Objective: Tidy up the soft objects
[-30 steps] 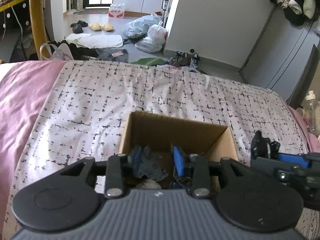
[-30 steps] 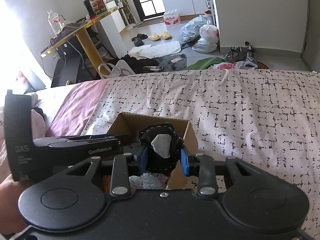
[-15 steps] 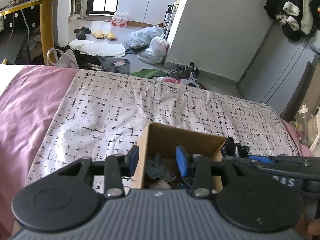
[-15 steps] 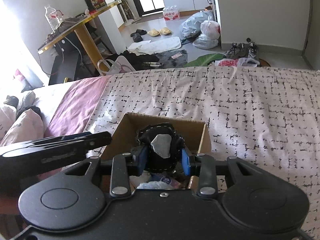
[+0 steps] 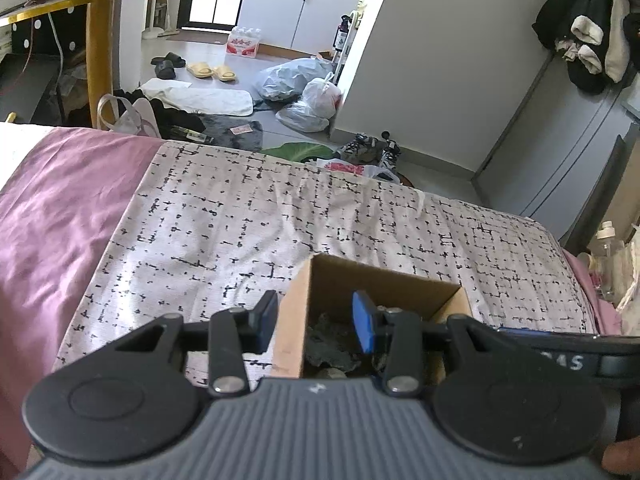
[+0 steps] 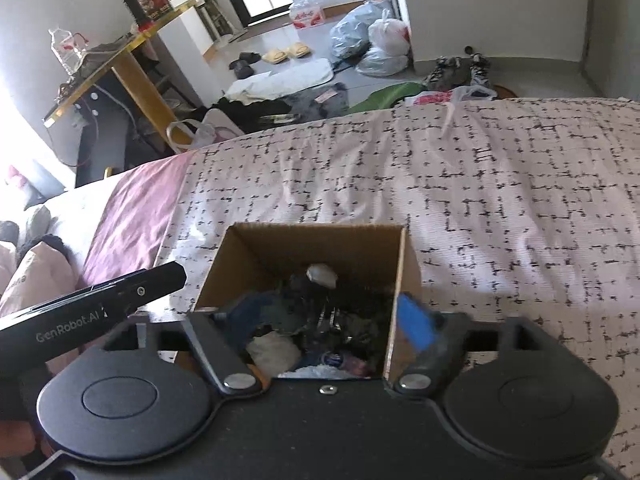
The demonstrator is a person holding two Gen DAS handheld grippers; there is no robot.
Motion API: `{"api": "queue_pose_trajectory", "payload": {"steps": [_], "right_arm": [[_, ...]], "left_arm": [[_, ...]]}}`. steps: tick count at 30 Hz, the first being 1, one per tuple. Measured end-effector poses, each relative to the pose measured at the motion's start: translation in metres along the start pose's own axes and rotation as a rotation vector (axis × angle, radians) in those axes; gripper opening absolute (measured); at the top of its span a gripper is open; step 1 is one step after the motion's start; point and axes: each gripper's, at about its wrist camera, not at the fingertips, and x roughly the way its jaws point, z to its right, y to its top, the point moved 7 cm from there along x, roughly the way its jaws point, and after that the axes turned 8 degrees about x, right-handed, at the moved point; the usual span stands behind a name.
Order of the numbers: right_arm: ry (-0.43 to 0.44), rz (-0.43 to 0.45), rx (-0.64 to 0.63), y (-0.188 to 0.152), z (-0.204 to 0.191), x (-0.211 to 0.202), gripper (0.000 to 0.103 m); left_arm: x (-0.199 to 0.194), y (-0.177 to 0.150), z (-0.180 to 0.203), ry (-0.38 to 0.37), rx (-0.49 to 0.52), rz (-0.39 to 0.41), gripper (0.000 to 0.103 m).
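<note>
The contents of the 1 cardboard box (image 6: 316, 246) are hard to sort: a dark, tangled heap of soft items (image 6: 320, 312), with 1 pale scrap on top and something white at the near edge; a count is not possible. The gripper bodies cut off the box's near wall in both views. The box sits on the checked bedspread (image 6: 500, 184), toward its near edge. The right gripper (image 6: 320, 320) hangs over the box, jaws spread wide and holding nothing. The left gripper (image 5: 314, 320) is also released, straddling the box's left wall, 1 finger (image 5: 266, 314) outside, 1 inside.
</note>
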Motion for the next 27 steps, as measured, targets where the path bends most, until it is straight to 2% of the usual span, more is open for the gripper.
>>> {"api": "queue_pose_trajectory", "payload": {"steps": [4, 7, 9, 15, 18, 21, 27], "right_arm": [[-0.013, -0.003, -0.002, 0.001, 0.004, -0.010, 0.089], [-0.024, 0.010, 0.004, 0.001, 0.010, -0.022, 0.099], [-0.014, 0.019, 0.003, 0.000, 0.015, -0.032, 0.103], [-0.063, 0.054, -0.018, -0.004, 0.044, -0.068, 0.103], [-0.094, 0.071, 0.002, -0.007, 0.065, -0.086, 0.103], [-0.111, 0.073, 0.025, -0.012, 0.081, -0.104, 0.103], [-0.114, 0.110, 0.032, -0.023, 0.093, -0.141, 0.103]], "left_arm": [[0.000, -0.002, 0.006, -0.008, 0.002, -0.007, 0.040], [-0.001, -0.005, 0.011, -0.002, -0.004, -0.023, 0.040], [-0.004, -0.008, 0.015, 0.009, -0.006, -0.037, 0.050], [-0.025, -0.014, 0.040, 0.017, 0.037, -0.054, 0.072], [-0.041, -0.019, 0.057, 0.005, 0.054, -0.035, 0.077], [-0.052, -0.028, 0.068, 0.004, 0.039, -0.052, 0.080], [-0.077, -0.045, 0.088, 0.030, 0.062, -0.057, 0.091]]}}
